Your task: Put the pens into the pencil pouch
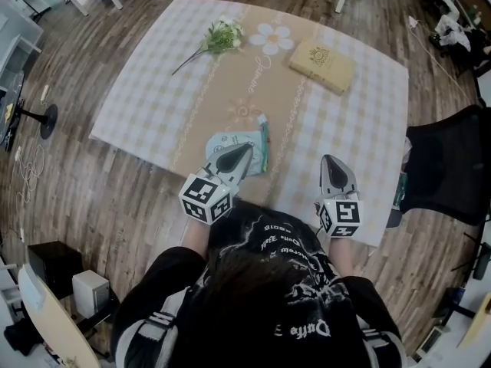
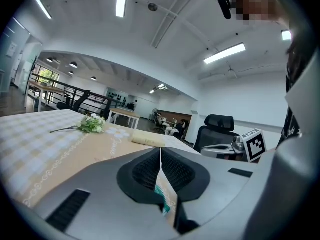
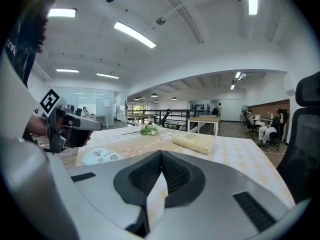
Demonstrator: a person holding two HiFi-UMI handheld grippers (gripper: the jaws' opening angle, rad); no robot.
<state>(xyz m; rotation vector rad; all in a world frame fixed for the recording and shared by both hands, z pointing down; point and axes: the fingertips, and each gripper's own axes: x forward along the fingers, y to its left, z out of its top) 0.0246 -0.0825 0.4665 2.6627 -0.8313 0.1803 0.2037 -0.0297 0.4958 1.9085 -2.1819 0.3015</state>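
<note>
A pale blue pencil pouch [image 1: 227, 146] with small prints lies near the front edge of the checked tablecloth [image 1: 153, 98]; it also shows in the right gripper view as the pouch [image 3: 100, 156]. A teal pen [image 1: 265, 139] lies along the pouch's right side. My left gripper [image 1: 247, 150] hovers over the pouch, its jaws shut together [image 2: 161, 151] with nothing gripped; a teal scrap shows below through the gap. My right gripper [image 1: 331, 159] sits to the right over bare cloth, jaws shut and empty [image 3: 161, 154].
A tan book [image 1: 322, 65] lies at the back right of the table and a sprig of white flowers [image 1: 219, 37] at the back left. A black office chair [image 1: 445, 167] stands just off the table's right side. Wooden floor surrounds the table.
</note>
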